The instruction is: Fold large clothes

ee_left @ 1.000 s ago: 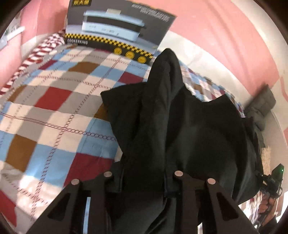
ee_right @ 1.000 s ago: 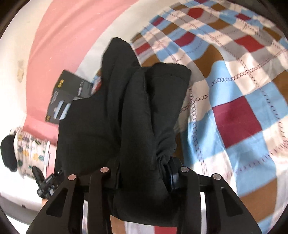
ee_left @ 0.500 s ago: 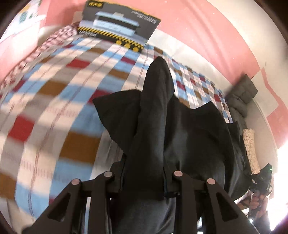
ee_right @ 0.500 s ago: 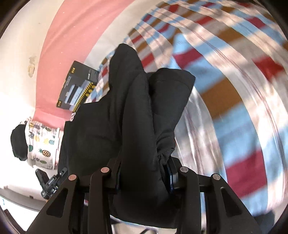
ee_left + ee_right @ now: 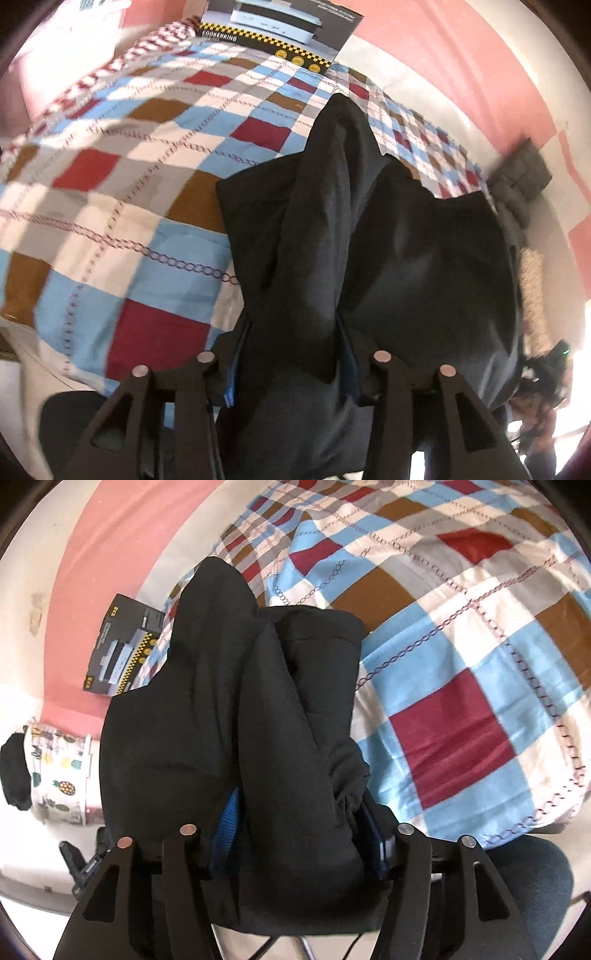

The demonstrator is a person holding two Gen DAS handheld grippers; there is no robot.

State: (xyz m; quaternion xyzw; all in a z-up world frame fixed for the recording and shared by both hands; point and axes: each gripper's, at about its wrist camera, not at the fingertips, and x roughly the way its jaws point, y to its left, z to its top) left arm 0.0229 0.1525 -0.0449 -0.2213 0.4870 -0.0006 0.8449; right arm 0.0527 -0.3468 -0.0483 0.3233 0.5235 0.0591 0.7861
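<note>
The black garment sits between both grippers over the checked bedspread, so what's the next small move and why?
Probably draw both grippers straight back off the cloth. The left gripper and right gripper are opening, with folds of the black garment still bunched between their jaws, and the garment already lies folded on the checked bedspread. A gentle, level retreat should avoid dragging the fold apart.

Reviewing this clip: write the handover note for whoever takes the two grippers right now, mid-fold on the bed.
Left gripper: jaws opening, a fold of the black garment between them.
Right gripper: jaws opening, a bunched fold of the same garment between them.
Garment lies partly folded on the checked bedspread, near its edge.
Done: fold carried over.
Left: let go, flatten, probably fold again.
</note>
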